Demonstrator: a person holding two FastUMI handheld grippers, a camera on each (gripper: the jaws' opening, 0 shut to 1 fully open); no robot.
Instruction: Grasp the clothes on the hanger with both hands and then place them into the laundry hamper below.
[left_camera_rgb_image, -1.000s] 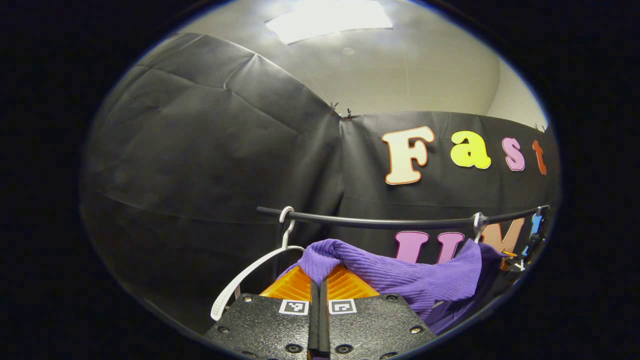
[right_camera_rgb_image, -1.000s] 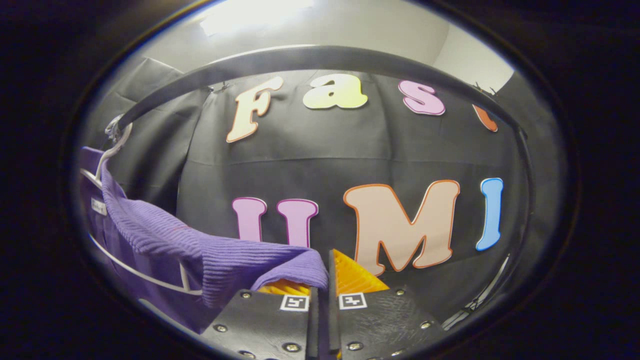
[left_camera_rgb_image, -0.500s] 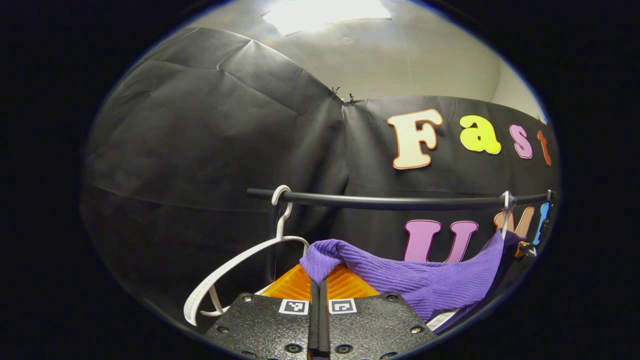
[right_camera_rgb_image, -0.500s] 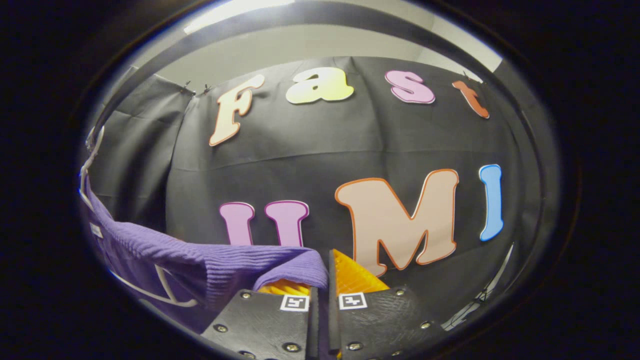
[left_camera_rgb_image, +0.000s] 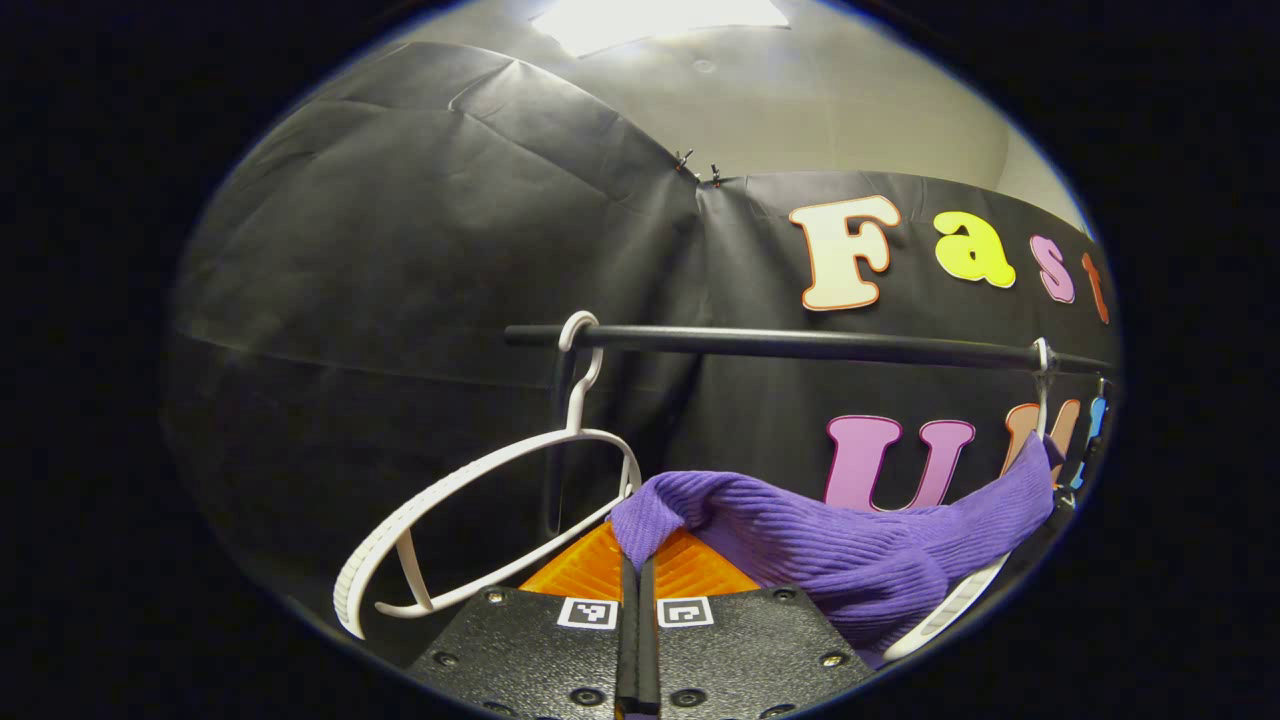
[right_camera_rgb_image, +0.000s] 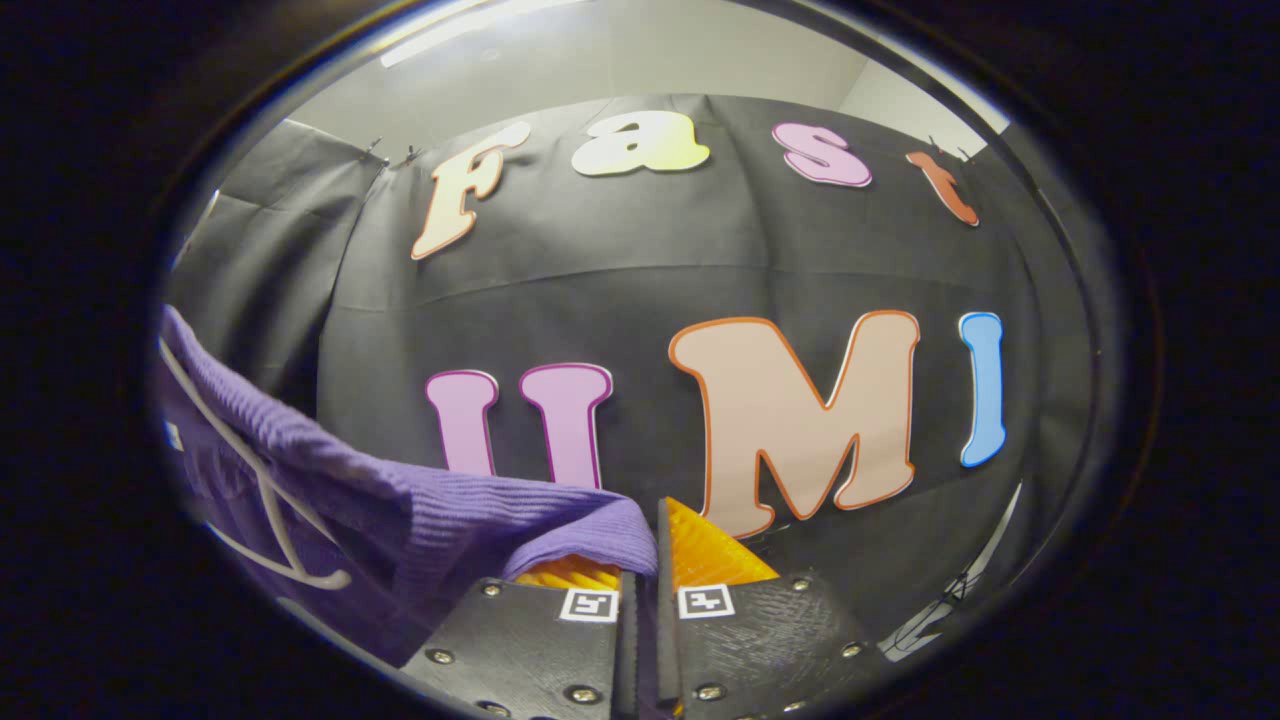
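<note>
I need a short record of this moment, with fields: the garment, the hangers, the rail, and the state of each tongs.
garment: purple ribbed knit garment, stretched between both tongs, partly draped on a hanger
left tongs: shut on the garment's edge
right tongs: shut on the garment's other edge
hangers: empty white plastic hanger on the rail; second white hanger under the garment
rail: black metal rail, horizontal, above the garment
hamper: cannot tell

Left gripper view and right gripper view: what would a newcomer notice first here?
First, the purple ribbed garment, stretched low between both tongs: the left tongs pinch one end, the right tongs pinch the other. Next, the bare white hanger, hooked on the black rail at middle left in the left gripper view.
</note>
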